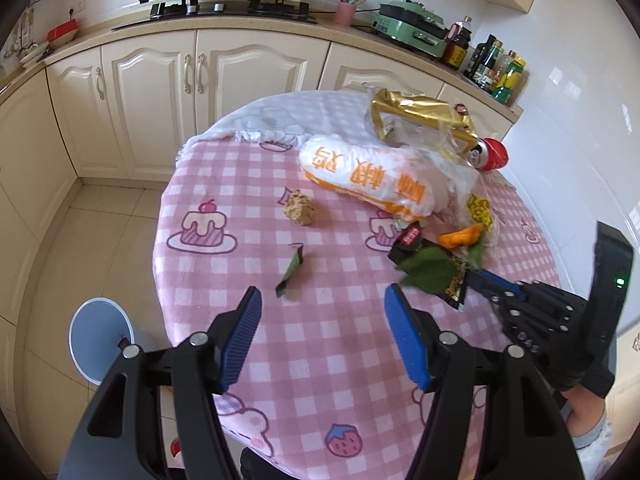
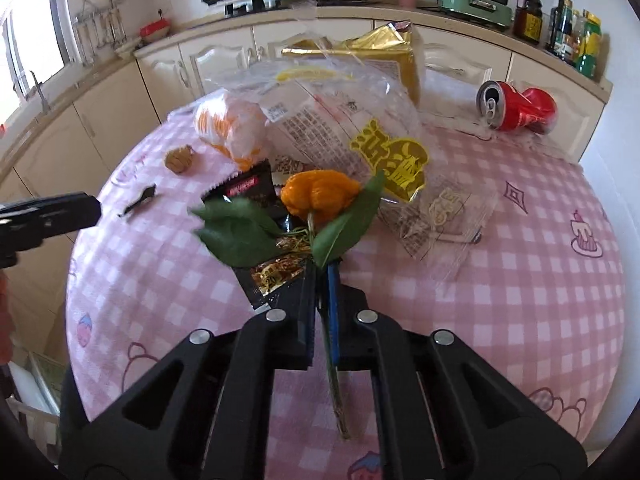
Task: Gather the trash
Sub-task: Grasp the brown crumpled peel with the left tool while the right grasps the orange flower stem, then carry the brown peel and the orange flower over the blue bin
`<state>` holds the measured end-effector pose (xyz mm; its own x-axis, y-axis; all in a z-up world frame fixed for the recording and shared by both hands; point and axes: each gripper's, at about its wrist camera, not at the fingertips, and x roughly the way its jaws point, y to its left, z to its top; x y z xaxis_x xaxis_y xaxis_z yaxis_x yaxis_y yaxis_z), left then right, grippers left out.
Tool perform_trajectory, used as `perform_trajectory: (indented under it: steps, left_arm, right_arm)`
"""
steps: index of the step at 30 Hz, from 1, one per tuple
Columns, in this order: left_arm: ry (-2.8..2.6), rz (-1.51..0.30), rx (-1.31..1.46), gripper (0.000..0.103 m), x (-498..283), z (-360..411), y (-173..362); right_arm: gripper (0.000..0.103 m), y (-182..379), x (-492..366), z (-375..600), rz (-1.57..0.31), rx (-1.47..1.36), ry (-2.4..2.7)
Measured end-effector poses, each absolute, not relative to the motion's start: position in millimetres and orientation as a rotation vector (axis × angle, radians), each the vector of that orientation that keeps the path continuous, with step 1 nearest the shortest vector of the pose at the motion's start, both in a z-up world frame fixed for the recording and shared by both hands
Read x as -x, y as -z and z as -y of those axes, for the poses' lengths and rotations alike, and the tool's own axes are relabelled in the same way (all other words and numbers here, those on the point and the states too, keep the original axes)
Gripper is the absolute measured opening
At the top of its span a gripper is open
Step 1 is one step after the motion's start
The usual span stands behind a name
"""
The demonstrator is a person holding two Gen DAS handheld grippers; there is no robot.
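**Right wrist view: stem pinched, table still littered**

Right wrist view, lower centre of the frame: the right gripper has its jaws pressed together on the thin green stem of a leafy twig that carries a shrivelled orange fruit and two green leaves. The twig lies over a dark snack wrapper on the pink checked tablecloth.

In the left wrist view, the left gripper hangs with its jaws wide apart and nothing between them, just below a small dark-green scrap at mid-frame.

By the look of it, the clean-up has barely begun. A blue bin stands on the floor at the lower left of the left wrist frame, beside the table; its contents cannot be seen.

Counted on the table: one crushed red can, one gold bag, one white-and-orange bag, one clear printed bag, one dark wrapper, one brown crumbly lump, one scrap and the twig. All eight pieces remain to be binned.
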<state>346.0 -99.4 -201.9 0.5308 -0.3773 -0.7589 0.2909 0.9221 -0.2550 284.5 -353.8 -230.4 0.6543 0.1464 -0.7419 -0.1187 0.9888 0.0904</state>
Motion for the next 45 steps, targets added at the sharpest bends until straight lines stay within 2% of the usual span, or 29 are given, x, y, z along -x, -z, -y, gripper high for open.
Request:
perform_trajectory:
  steps: [12, 24, 25, 26, 27, 31, 37, 45]
  left_arm:
    - [0.360, -0.936, 0.113, 0.063, -379, 99, 210]
    - [0.325, -0.927, 0.039, 0.062, -430, 123, 218]
    - [0.327, -0.930, 0.028, 0.057, -433, 126, 220]
    - [0.333, -0.941, 0.021, 0.044, -436, 129, 223]
    - [0.343, -0.961, 0.018, 0.038, -439, 132, 227]
    - [0.333, -0.944, -0.018, 0.025, -442, 134, 230]
    - [0.364, -0.909, 0.003, 0.024, -427, 127, 222]
    - [0.383, -0.812, 0.042, 0.024, -396, 105, 181]
  right_arm:
    - [0.005, 176, -263, 365, -0.645, -0.153, -0.203]
    - [0.005, 166, -305, 341, -0.590, -0.198, -0.232]
    - [0.005, 165, -308, 338, -0.586, -0.198, -0.232]
    - [0.005, 165, -310, 337, -0.585, -0.200, -0.236]
    - [0.005, 164, -312, 335, -0.580, -0.202, -0.237]
    - [0.005, 160, -316, 329, -0.576, -0.188, -0.239]
    - [0.005, 156, -312, 325, -0.564, -0.181, -0.225]
    - [0.005, 138, -298, 304, -0.529, -0.163, -0.239]
